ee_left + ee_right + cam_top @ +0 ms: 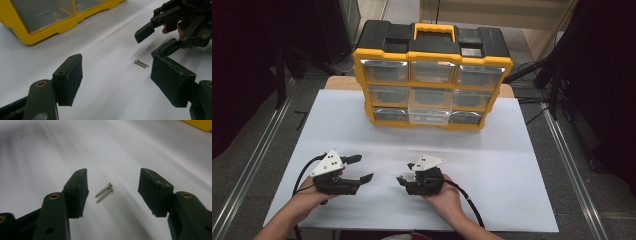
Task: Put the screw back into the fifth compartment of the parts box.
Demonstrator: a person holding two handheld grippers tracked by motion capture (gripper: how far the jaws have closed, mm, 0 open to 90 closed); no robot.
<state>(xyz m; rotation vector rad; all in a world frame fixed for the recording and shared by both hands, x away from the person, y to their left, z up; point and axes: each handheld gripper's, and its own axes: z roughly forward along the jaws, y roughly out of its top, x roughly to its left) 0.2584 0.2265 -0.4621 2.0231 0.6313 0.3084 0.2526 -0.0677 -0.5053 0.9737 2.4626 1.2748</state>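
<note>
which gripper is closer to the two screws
Right. The right gripper has its open fingers either side of the two screws; the left gripper sits farther back, open.

The organiser [432, 75] was yellow and black with clear drawers; the desk [512, 150] white; both screws [104, 192] silver; each gripper black.
</note>
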